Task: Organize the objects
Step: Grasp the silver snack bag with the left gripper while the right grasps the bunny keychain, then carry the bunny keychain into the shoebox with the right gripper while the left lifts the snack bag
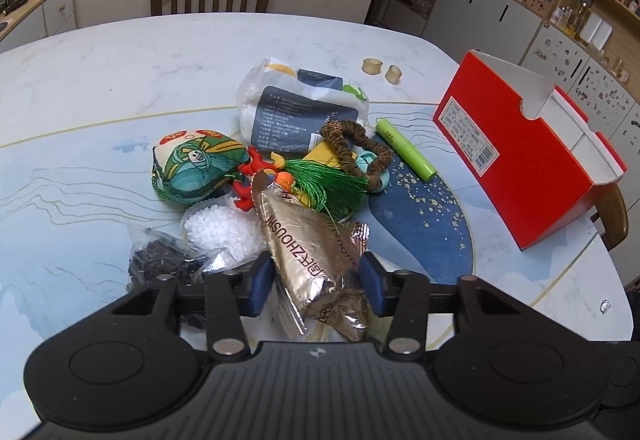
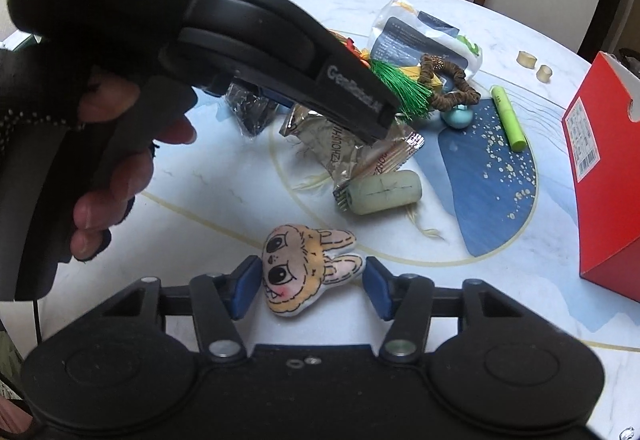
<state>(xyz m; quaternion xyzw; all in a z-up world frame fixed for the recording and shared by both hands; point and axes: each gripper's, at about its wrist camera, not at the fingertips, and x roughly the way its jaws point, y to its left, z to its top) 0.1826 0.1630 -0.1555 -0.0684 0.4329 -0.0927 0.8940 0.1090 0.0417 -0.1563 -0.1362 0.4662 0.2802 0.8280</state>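
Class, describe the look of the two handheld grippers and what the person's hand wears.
Both the left gripper and the right gripper are matte black with round side discs, silver pivot bolts and blue-padded jaws. The hand wears a black fingerless glove with white lettering; white lettering also marks that gripper's side.

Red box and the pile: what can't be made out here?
- Red box interior: both views, walls hide it; right wrist view crops it.
- Box label text: too small.
- Black-bits bag: left gripper body covers its near end.
- Pile's left side: right wrist view, the hand-held gripper blocks it.
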